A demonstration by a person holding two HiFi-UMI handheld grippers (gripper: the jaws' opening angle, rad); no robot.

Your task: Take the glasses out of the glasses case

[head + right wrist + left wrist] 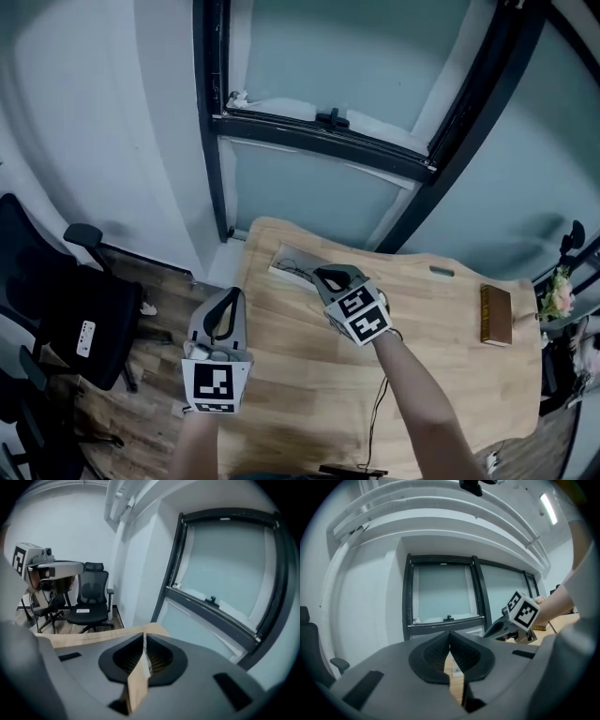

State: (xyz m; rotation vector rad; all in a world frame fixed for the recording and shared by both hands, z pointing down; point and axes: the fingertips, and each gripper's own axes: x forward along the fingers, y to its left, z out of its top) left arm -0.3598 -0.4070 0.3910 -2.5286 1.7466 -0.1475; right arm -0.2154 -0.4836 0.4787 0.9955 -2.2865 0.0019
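A flat white glasses case [286, 262] lies near the far left corner of the wooden table [441, 356]. Thin dark lines on it look like glasses [300, 273], though they are too small to make out. My right gripper [320, 275] hovers at the case's right end, its jaws shut with nothing between them [143, 635]. My left gripper [230, 294] hangs over the table's left edge, well short of the case, also shut and empty [449, 634]. A sliver of the white case [457, 670] shows below the left jaws.
A brown book [496, 315] lies at the table's right side, with flowers [559, 294] beyond it. A thin cable [379, 405] runs toward the near edge. A black office chair [66, 314] stands on the floor at left. A black-framed window [323, 141] is behind the table.
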